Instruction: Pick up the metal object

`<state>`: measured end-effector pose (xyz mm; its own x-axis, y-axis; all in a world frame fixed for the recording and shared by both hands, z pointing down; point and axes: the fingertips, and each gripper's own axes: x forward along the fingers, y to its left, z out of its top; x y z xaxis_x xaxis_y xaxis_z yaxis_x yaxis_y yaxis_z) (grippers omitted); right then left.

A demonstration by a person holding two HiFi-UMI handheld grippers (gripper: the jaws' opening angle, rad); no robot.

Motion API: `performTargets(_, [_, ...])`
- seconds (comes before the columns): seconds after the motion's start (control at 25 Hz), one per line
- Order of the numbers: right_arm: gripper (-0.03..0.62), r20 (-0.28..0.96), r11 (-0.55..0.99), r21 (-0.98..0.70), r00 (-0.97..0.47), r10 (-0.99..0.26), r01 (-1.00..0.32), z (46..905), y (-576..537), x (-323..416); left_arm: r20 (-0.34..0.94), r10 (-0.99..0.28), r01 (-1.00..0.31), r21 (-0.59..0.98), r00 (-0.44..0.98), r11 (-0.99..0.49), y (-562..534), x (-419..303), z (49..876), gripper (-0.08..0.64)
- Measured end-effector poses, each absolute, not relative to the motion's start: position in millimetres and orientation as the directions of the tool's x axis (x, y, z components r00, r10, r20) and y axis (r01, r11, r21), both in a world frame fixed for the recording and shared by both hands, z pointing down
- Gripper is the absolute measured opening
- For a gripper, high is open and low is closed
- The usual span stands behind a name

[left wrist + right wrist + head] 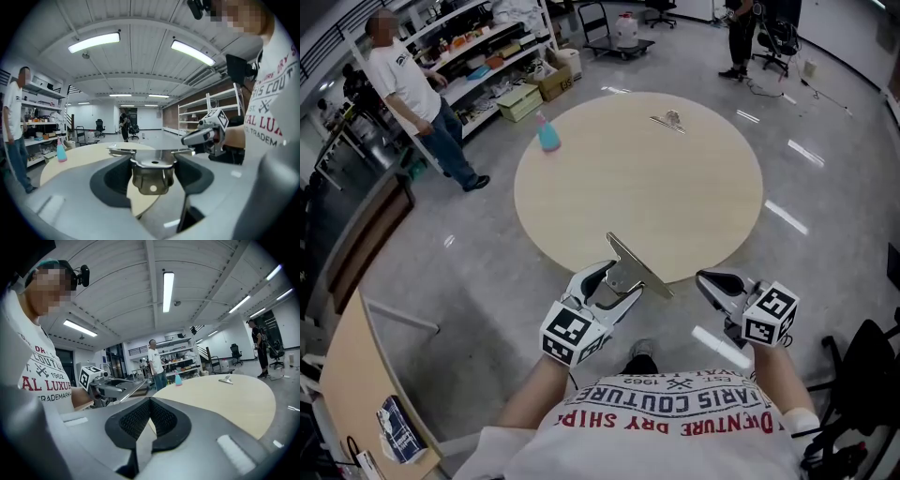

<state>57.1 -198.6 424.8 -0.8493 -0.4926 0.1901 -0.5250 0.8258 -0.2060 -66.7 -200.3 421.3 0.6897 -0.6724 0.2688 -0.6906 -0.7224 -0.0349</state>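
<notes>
A shiny metal object point(637, 265), a flat strip with a bent bracket under it, is held over the near edge of the round beige table point(675, 206). My left gripper point(614, 278) is shut on it. In the left gripper view the bracket point(151, 176) sits squeezed between the two dark pads, its strip lying across the top. My right gripper point(710, 281) hangs just right of it, off the table's front edge, shut and empty; its pads point(140, 420) meet in the right gripper view. A second small metal piece point(668, 120) lies on the table's far side.
A blue spray bottle point(547, 134) stands at the table's far left edge. One person point(412, 94) stands by the shelves point(487, 47) at the left, another point(739, 37) at the back. A wooden desk point(356, 394) is at lower left, a black chair point(862, 375) at lower right.
</notes>
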Motion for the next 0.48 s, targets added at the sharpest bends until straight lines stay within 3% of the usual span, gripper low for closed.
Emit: performTargets(0.48, [0.0,0.21,0.831,-0.182,-0.846,-0.49,-0.526,427,-187,49,0.27,-0.657,-0.674,-0.037,0.704,-0.738,-190,-58,423,0.279])
